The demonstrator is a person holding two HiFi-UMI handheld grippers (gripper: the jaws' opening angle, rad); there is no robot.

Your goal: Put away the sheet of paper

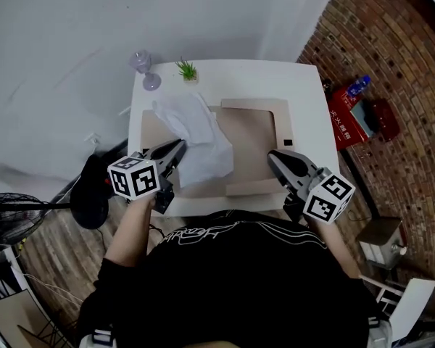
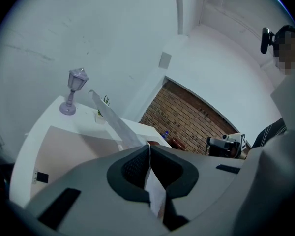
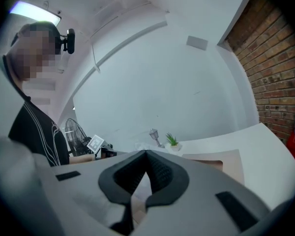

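Note:
A white, rumpled sheet of paper (image 1: 197, 133) hangs over the left part of a tan cardboard folder (image 1: 252, 133) that lies open on the white table (image 1: 304, 78). My left gripper (image 1: 181, 146) is shut on the sheet's near left edge. In the left gripper view the sheet (image 2: 113, 121) runs up and away from the closed jaws of the left gripper (image 2: 148, 147). My right gripper (image 1: 270, 156) hovers over the folder's near right corner, jaws together and nothing in them; the right gripper view shows its tips (image 3: 146, 152) meeting.
A purple lamp (image 1: 145, 69) and a small potted plant (image 1: 187, 69) stand at the table's far left edge. On the floor to the right lie a red box (image 1: 348, 118) and a blue bottle (image 1: 357, 86) by a brick wall. A fan (image 1: 7, 210) stands left.

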